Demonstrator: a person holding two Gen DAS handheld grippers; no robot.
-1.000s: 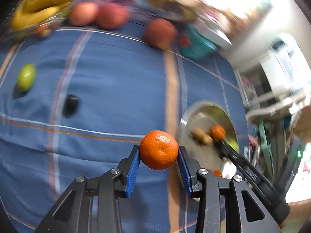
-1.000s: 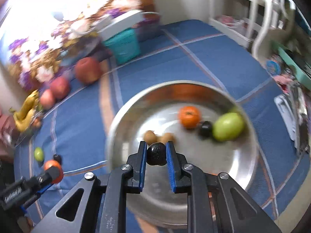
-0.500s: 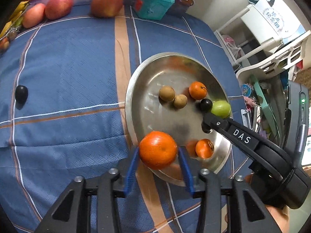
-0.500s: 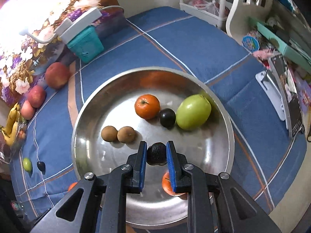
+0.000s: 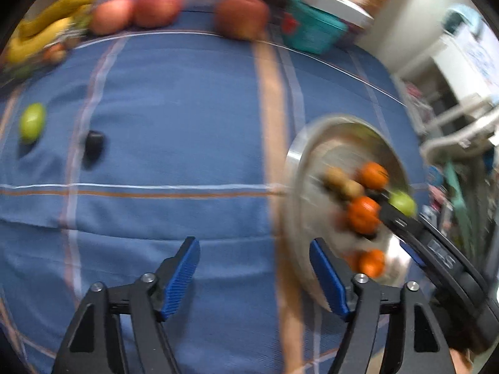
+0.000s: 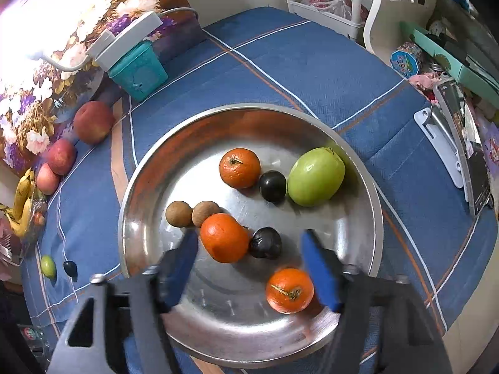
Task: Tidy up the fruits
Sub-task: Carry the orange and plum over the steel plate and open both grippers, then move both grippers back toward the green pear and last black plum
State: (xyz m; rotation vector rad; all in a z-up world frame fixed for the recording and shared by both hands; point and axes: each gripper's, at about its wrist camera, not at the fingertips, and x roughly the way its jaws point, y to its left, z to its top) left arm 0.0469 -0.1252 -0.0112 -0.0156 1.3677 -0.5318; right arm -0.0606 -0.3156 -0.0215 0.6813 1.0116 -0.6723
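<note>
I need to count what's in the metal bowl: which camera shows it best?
The right wrist view: the metal bowl sits sharp and nearly whole, every fruit separate. The left wrist view shows the bowl blurred at the right edge, partly behind the right claw.

Smeared by motion blur throughout the left view; sharper on the right, save blurred fingers [image 6: 318, 269]. Blown-out glare far up-left of them. Curved, dark-cornered fisheye edges.

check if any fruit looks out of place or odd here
Nothing spilled or damaged. Two small fruits sit apart on the blue cloth, outside the metal bowl: a small green fruit and a small dark fruit, side by side, left of the bowl.
</note>
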